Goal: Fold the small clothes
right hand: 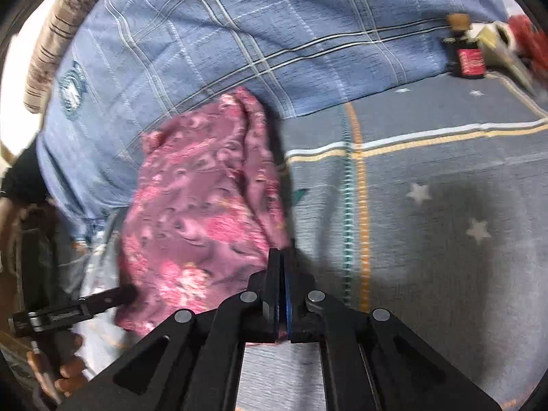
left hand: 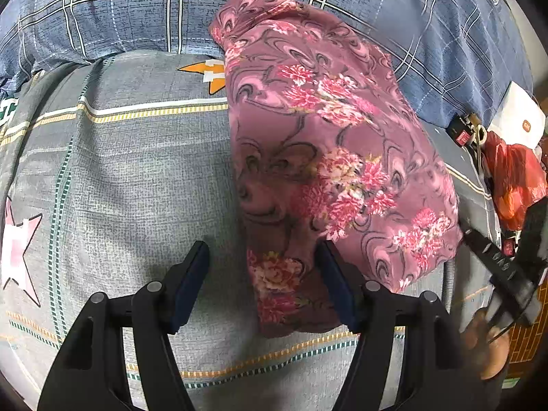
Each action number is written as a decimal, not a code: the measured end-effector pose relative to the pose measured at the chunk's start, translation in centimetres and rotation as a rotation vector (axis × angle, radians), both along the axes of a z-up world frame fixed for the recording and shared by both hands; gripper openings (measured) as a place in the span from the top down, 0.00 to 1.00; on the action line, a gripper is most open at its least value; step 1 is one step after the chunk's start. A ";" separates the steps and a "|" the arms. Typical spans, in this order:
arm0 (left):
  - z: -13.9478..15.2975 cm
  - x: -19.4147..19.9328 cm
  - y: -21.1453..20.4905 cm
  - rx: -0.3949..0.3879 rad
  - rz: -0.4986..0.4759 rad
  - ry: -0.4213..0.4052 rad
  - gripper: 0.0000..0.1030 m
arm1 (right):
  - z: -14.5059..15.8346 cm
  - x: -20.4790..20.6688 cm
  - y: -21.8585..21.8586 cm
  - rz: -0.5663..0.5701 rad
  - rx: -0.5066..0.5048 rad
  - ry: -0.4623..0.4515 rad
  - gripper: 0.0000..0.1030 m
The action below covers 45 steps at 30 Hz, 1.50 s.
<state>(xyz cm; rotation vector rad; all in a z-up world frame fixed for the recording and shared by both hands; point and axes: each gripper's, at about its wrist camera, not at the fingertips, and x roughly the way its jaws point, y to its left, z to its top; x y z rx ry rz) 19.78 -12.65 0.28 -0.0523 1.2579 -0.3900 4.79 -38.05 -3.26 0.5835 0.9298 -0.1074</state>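
A small mauve garment with pink flowers [left hand: 328, 157] lies on the grey patterned bedsheet [left hand: 137, 171]; its right side is lifted and folded over. My left gripper [left hand: 265, 270] is open, its fingers either side of the garment's near left edge. My right gripper [right hand: 282, 260] is shut on the garment's [right hand: 202, 212] near right edge and holds it raised above the sheet. The right gripper also shows at the right edge of the left wrist view [left hand: 493, 260], and the left gripper shows at the lower left of the right wrist view [right hand: 113, 296].
A blue plaid quilt [left hand: 308, 7] is bunched along the far side. A dark bottle with a red label [right hand: 467, 58], a white box [left hand: 517, 116] and a red plastic bag [left hand: 513, 178] lie at the bed's right end. The sheet [right hand: 428, 205] spreads to the right.
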 end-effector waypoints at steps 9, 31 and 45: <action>3.0 3.5 0.4 -0.046 0.057 -0.080 0.36 | 2.4 5.7 0.5 0.008 0.065 -0.132 0.63; 0.8 10.4 0.3 -0.120 0.097 -0.011 0.20 | 0.7 14.4 1.5 0.079 0.033 -0.085 0.80; -1.1 11.4 3.1 -0.247 0.118 0.122 0.18 | -1.9 9.3 -5.4 -0.008 0.280 -0.019 0.48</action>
